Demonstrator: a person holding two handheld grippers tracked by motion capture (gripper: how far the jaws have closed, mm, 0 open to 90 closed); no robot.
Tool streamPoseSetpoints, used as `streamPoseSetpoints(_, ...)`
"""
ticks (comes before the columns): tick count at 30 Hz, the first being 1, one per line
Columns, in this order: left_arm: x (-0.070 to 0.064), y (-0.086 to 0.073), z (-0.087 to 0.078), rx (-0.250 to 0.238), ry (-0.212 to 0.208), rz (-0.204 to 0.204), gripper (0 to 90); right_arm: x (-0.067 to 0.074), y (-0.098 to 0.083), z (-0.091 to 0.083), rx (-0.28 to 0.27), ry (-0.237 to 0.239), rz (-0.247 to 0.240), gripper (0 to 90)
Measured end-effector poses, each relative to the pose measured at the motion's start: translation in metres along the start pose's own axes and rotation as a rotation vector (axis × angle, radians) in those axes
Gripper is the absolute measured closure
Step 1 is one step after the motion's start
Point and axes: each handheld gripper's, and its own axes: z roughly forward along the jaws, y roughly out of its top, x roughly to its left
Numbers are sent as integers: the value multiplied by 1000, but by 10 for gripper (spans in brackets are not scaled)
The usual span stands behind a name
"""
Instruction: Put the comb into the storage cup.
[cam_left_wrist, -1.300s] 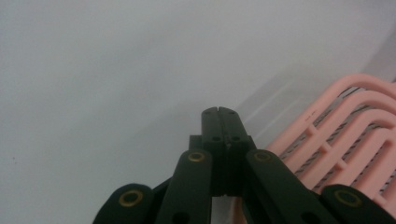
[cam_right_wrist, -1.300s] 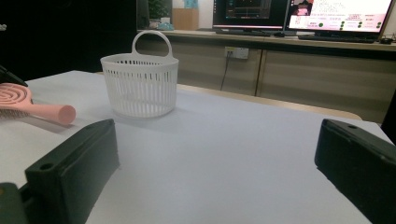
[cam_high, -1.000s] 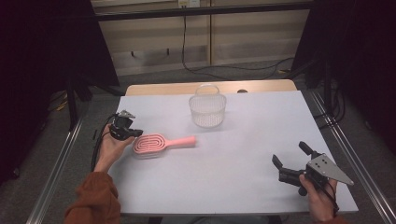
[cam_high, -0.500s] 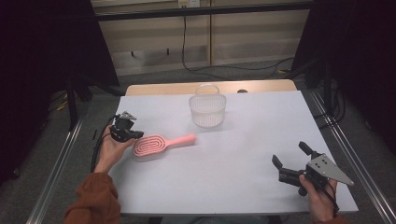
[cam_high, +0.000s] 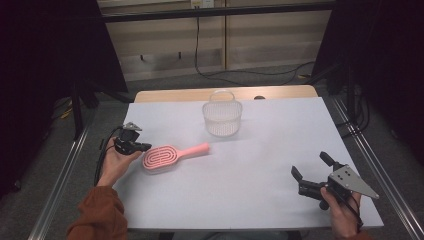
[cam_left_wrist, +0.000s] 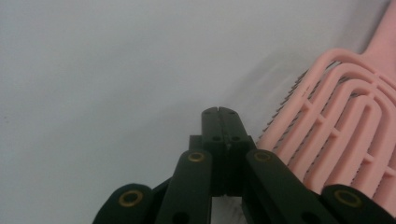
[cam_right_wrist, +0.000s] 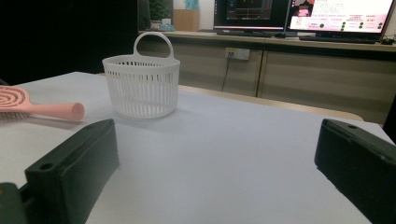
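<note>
A pink hairbrush (cam_high: 172, 155) lies bristles down on the white table (cam_high: 280, 135), left of centre, with its handle pointing right. My left gripper (cam_high: 144, 147) rests at the table's left edge, right beside the brush head. In the left gripper view my left gripper (cam_left_wrist: 218, 113) is shut with nothing between its jaws, and the brush head (cam_left_wrist: 336, 135) lies just to their right. My right gripper (cam_high: 310, 165) stands open near the front right corner and holds nothing. A white slatted basket (cam_high: 222, 117) with a handle stands upright at the back centre.
The right gripper view looks between the wide-apart jaws of my right gripper (cam_right_wrist: 215, 154) to the basket (cam_right_wrist: 142, 84) and the brush handle (cam_right_wrist: 51, 110) far off at the left. Behind the table run a wooden strip (cam_high: 200, 95), cables and monitors (cam_right_wrist: 303, 11).
My left gripper has edged slightly toward the near side, beside the brush head. The right gripper and the basket have not moved.
</note>
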Motion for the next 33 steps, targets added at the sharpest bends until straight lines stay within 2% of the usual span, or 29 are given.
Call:
streamPoseSetpoints(11, -4, -1, -1, 12, -20, 6, 900, 0, 0, 0, 1, -1, 0, 0)
streamPoseSetpoints(12, -4, -1, -2, 19, -22, 17, 900, 0, 0, 0, 2, -1, 0, 0)
streamPoseSetpoints(14, -5, -1, -1, 29, -23, 13, 900, 0, 0, 0, 5, 1, -6, 0)
streamPoseSetpoints(21, -4, -2, -1, 20, -15, 10, 900, 0, 0, 0, 3, 0, -2, 0)
streamPoseSetpoints(25, 0, -2, -5, -21, 10, -10, 900, 0, 0, 0, 3, 2, -1, 0)
streamPoseSetpoints(28, 1, -2, -8, -52, 34, -6, 900, 0, 0, 0, 2, 2, -5, 0)
streamPoseSetpoints(33, 2, -2, -13, -86, 35, 8, 884, 0, 0, 0, 1, 1, -3, 0)
